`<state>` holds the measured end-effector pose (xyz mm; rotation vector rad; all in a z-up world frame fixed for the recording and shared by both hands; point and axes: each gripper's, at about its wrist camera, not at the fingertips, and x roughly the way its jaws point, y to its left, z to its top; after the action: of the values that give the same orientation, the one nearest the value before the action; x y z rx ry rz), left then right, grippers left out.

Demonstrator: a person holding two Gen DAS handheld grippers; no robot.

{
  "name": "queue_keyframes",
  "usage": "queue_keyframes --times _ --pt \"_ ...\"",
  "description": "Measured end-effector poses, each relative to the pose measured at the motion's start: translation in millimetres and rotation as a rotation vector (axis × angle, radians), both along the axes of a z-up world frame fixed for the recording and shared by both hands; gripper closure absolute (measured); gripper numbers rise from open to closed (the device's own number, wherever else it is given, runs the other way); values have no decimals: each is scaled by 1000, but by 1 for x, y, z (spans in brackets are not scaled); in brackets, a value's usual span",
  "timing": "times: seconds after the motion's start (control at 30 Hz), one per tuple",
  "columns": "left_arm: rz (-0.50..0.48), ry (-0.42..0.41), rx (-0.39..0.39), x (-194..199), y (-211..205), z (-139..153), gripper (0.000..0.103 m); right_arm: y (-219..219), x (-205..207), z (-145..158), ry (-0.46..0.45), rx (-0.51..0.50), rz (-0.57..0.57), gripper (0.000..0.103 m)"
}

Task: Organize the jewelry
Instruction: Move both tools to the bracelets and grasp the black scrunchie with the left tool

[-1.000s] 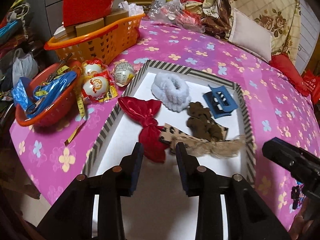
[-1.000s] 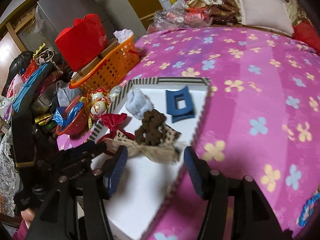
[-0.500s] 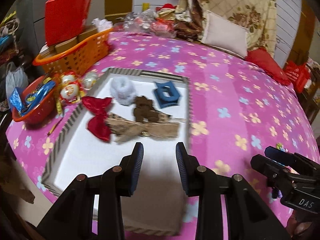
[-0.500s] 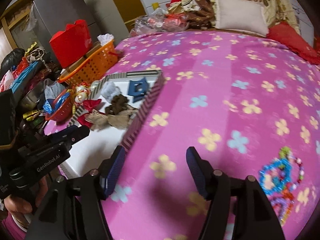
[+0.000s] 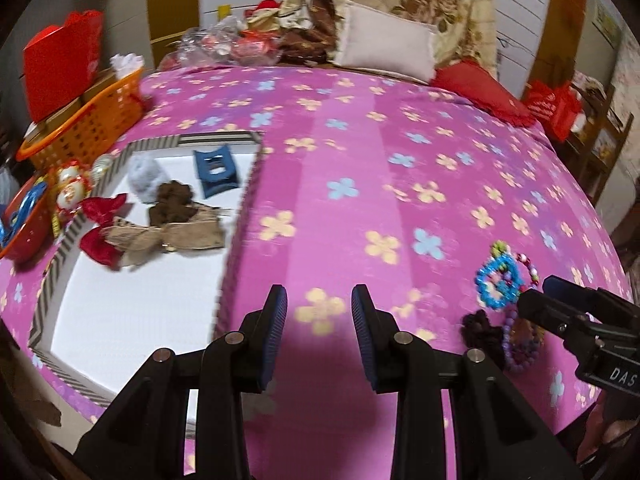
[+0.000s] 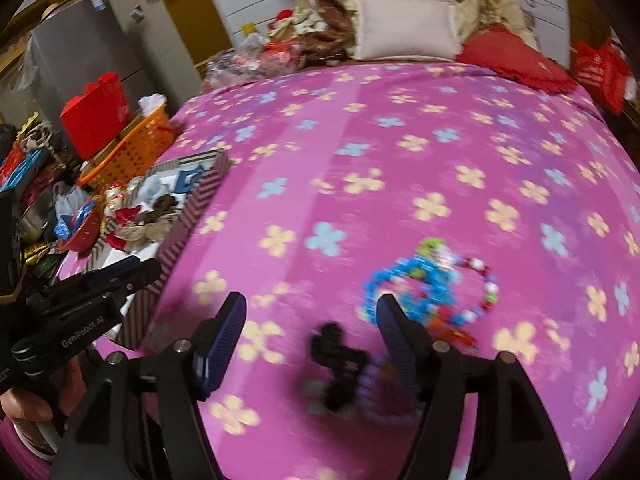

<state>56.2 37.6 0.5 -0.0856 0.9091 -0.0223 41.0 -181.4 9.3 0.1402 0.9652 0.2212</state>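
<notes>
The right hand-held gripper [image 6: 310,322] hovers wide open and empty above a dark flower-shaped hair tie [image 6: 338,354] on the pink floral bedspread [image 6: 400,160]. Just beside lies a blue beaded bracelet [image 6: 416,284]. The left hand-held gripper [image 5: 319,320] stands open and empty right of the striped tray [image 5: 240,200].

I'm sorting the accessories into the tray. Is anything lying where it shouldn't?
Yes. A tangle of bracelets and a dark hair tie lie loose on the pink bedspread, well outside the striped tray that holds the bows and clip. The open right hand-held gripper hovers over them.
</notes>
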Motion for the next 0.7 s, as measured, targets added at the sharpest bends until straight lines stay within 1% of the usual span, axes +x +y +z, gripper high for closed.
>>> queue_keyframes --times 0.27,0.4,0.5,0.7 --pt "-75 26 -20 -2 -36 -5 74 -58 -19 -10 23 -13 -103 32" --pt "-110 57 -49 -1 -49 -11 73 -79 -29 -16 35 -18 -140 32" --pt "-138 83 -72 0 -60 -16 73 -88 -33 -21 42 -13 -147 32" --pt "-187 130 -103 4 -79 -29 72 -88 -27 -24 35 -10 -134 32"
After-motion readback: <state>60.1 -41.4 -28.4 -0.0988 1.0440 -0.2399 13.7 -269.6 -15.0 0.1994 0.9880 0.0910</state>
